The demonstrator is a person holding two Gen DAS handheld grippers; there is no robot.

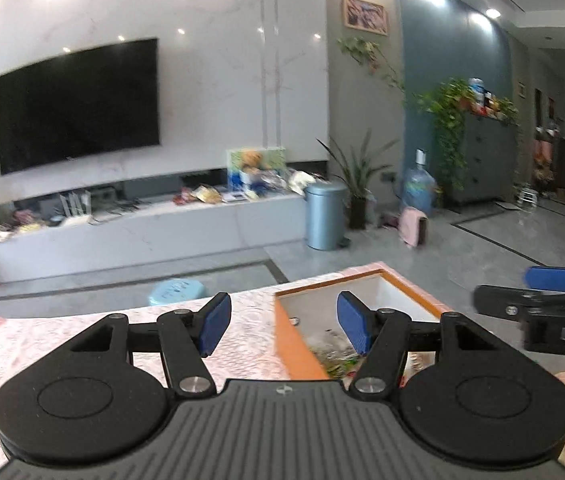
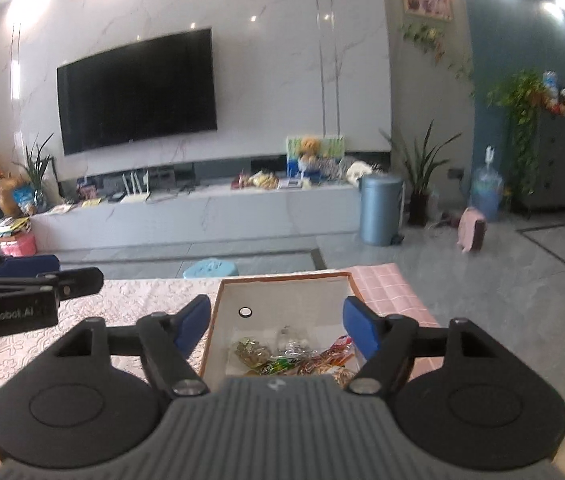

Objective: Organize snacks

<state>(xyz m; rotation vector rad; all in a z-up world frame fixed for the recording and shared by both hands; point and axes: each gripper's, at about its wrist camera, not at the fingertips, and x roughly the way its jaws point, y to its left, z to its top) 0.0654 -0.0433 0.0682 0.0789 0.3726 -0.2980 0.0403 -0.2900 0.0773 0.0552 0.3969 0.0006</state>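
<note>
both tongs are standing wide apart and nothing is sitting between their blue pads. left gripper (image 1: 284, 326) is hanging above the table, with one pad over the pale cloth and the other pad over the box. right gripper (image 2: 276, 326) is hanging just beside it, directly over the box, and its blue pads are framing the inside of the box from both sides. each tool is also showing at the edge of the other camera: the right one is coming in from the right side of the left wrist view, the left one from the left side of the right wrist view.

the box (image 2: 218, 312) is lying open on the table, orange outside and white inside, with its near part hidden under the gripper body. the snacks (image 2: 294, 356) are lying together in a small heap on the white bottom, near the closer end: several little wrapped packets in green, orange, red and clear film. i cannot tell what kinds they are. one small round mark is showing on the bottom further back.

the tablecloth (image 2: 130, 300) is covering the table with a light embossed pattern, and a pink checked part is lying at the far right corner.
</note>
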